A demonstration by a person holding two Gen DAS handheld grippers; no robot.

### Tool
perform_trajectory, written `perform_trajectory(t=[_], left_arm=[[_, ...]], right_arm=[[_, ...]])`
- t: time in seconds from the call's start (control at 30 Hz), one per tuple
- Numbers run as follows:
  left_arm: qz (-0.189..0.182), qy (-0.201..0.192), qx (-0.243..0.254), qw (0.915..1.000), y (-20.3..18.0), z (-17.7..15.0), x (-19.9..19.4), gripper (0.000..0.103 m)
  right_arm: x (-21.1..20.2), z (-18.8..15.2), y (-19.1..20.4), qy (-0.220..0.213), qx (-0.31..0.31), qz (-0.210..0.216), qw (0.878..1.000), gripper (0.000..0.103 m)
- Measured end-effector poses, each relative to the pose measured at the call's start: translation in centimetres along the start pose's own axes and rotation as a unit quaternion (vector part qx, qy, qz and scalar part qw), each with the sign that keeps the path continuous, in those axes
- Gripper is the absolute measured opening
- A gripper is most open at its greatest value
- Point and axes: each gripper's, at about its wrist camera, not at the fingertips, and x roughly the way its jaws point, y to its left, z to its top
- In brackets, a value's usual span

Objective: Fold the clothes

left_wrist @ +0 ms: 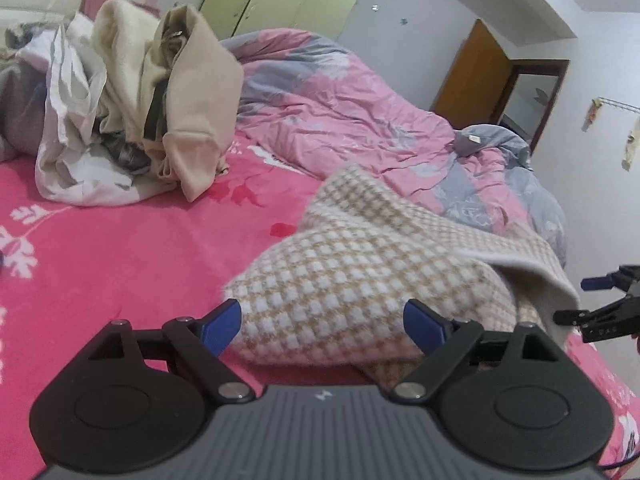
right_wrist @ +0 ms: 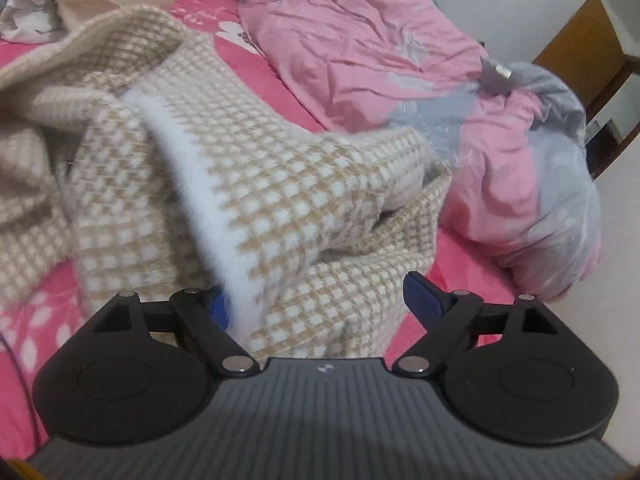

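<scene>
A beige-and-white checked knit garment (left_wrist: 360,272) lies crumpled on the pink bed cover (left_wrist: 120,248). My left gripper (left_wrist: 322,324) stands open at its near edge, blue pads (left_wrist: 224,326) on either side of a fold, not pressing it. In the right wrist view the same garment (right_wrist: 280,200) is bunched up, its white band (right_wrist: 200,184) running down beside the left pad. My right gripper (right_wrist: 320,300) is open wide with the cloth between its fingers, not pinched. That right gripper (left_wrist: 596,300) also shows at the right edge of the left wrist view, past the garment's hem.
A heap of beige, cream and white clothes (left_wrist: 132,112) sits at the back left of the bed. A rumpled pink and grey quilt (left_wrist: 360,112) fills the far right side. Beyond are green wardrobe doors (left_wrist: 280,0) and a brown door (left_wrist: 472,76).
</scene>
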Motion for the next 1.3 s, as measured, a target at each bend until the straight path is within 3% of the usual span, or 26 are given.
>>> perform_trajectory(t=[0.07, 0.17, 0.27, 0.4, 0.47, 0.53, 0.6, 0.67, 0.73, 0.8, 0.83, 0.9, 0.93, 0.97, 1.07, 1.13, 1.3], left_arm=[[-0.001, 0.001, 0.001, 1.0, -0.2, -0.1, -0.3, 0.089], [-0.01, 0.002, -0.001, 1.0, -0.8, -0.2, -0.8, 0.089], [-0.015, -0.001, 0.006, 0.9999, -1.4, -0.4, -1.4, 0.089], [-0.007, 0.006, 0.002, 1.0, -1.7, -0.6, -1.7, 0.089], [0.003, 0.017, -0.002, 0.9998, -1.8, -0.8, -1.6, 0.088], [0.017, 0.025, 0.007, 0.9995, -1.7, -0.9, -1.8, 0.087], [0.032, 0.025, 0.025, 0.9989, -1.7, -1.2, -2.1, 0.087], [0.044, 0.028, 0.04, 0.9978, -1.4, -1.6, -2.4, 0.086], [0.042, 0.033, 0.041, 0.9978, -1.0, -2.1, -2.4, 0.082], [0.034, 0.037, 0.039, 0.998, -0.6, -2.6, -2.4, 0.078], [0.03, 0.038, 0.038, 0.9981, -0.4, -2.8, -2.2, 0.077], [0.023, 0.035, 0.041, 0.9983, -0.2, -3.3, -2.0, 0.074], [0.019, 0.032, 0.04, 0.9985, 0.0, -3.6, -1.9, 0.074], [0.011, 0.028, 0.034, 0.999, 0.3, -3.9, -1.8, 0.073], [-0.02, 0.013, 0.004, 0.9997, 1.4, -4.7, -1.9, 0.073], [-0.036, 0.003, -0.018, 0.9992, 2.2, -5.1, -2.1, 0.073], [-0.043, -0.012, -0.075, 0.9962, 4.6, -5.6, -2.4, 0.072]], right_arm=[[-1.6, 0.0, 0.6, -0.016, -0.013, 0.007, 1.0, 0.09], [-3.9, -0.6, 1.4, -0.035, -0.046, -0.021, 0.998, 0.091], [-7.9, -0.6, 0.7, -0.078, 0.024, 0.065, 0.995, 0.091], [-12.4, -1.6, 1.5, -0.148, 0.106, 0.212, 0.96, 0.091], [-12.2, -1.9, 3.7, -0.155, 0.108, 0.246, 0.951, 0.091], [-10.2, -1.8, 6.2, -0.145, 0.098, 0.255, 0.951, 0.089], [-6.8, -1.1, 8.4, -0.12, 0.104, 0.264, 0.951, 0.084], [-3.8, -0.1, 10.4, -0.104, 0.104, 0.256, 0.955, 0.067], [-1.4, 0.9, 12.0, -0.104, 0.099, 0.239, 0.96, 0.062], [0.5, 1.4, 13.0, -0.087, 0.108, 0.247, 0.959, 0.05], [1.5, 1.6, 13.5, -0.075, 0.114, 0.256, 0.957, 0.034], [2.0, 1.8, 14.1, -0.063, 0.125, 0.267, 0.953, 0.027], [1.8, 1.8, 14.0, -0.061, 0.133, 0.285, 0.947, 0.014], [1.4, 1.9, 13.7, -0.061, 0.143, 0.316, 0.936, 0.01], [-0.8, 3.1, 12.7, -0.08, 0.17, 0.399, 0.897, 0.009], [-2.5, 5.1, 12.4, -0.105, 0.163, 0.411, 0.891, 0.009], [-4.4, 12.4, 11.4, -0.178, 0.159, 0.466, 0.852, 0.009]])
